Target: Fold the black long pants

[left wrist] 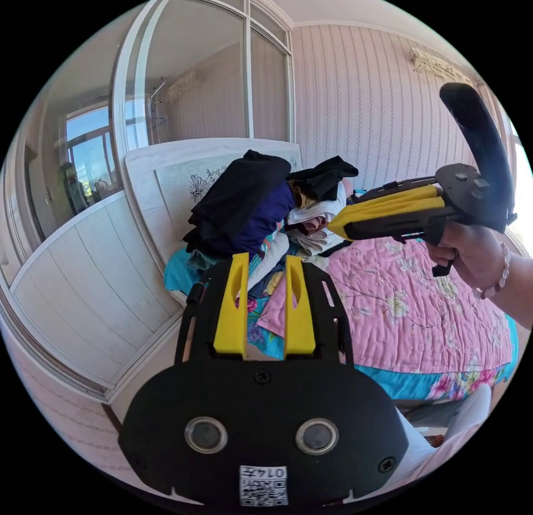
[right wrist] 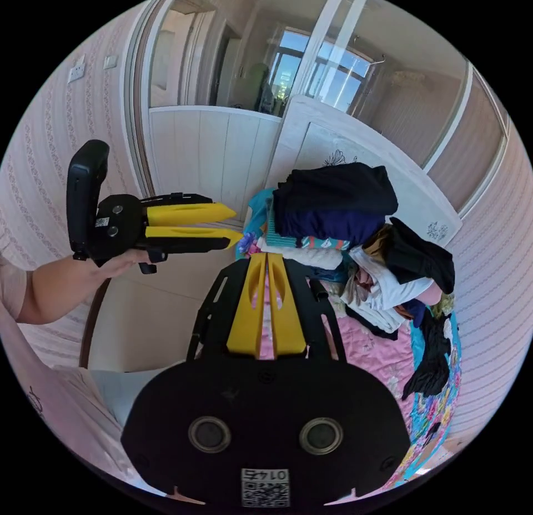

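Observation:
A heap of clothes [left wrist: 277, 215] lies at the head of the bed, topped by a folded black garment [left wrist: 244, 190] over a navy one; I cannot tell which dark piece is the long pants. In the right gripper view the black folded garment [right wrist: 333, 190] sits on the heap, another black piece [right wrist: 419, 259] lies beside it, and a black cloth [right wrist: 433, 354] trails on the quilt. My left gripper [left wrist: 266, 262] is open and empty, short of the heap. My right gripper [left wrist: 333, 226] hovers shut and empty, held by a hand, near the heap. From its own camera the right gripper [right wrist: 267, 256] points at the heap, with the left gripper [right wrist: 237, 223] to its left.
A pink flowered quilt [left wrist: 411, 304] covers the bed, with a turquoise edge. A white headboard [left wrist: 166, 176] stands behind the heap. A mirrored sliding wardrobe door [left wrist: 83, 259] runs along one side, with a strip of floor [right wrist: 155, 315] between it and the bed. Striped wallpaper [left wrist: 361, 104] lines the far wall.

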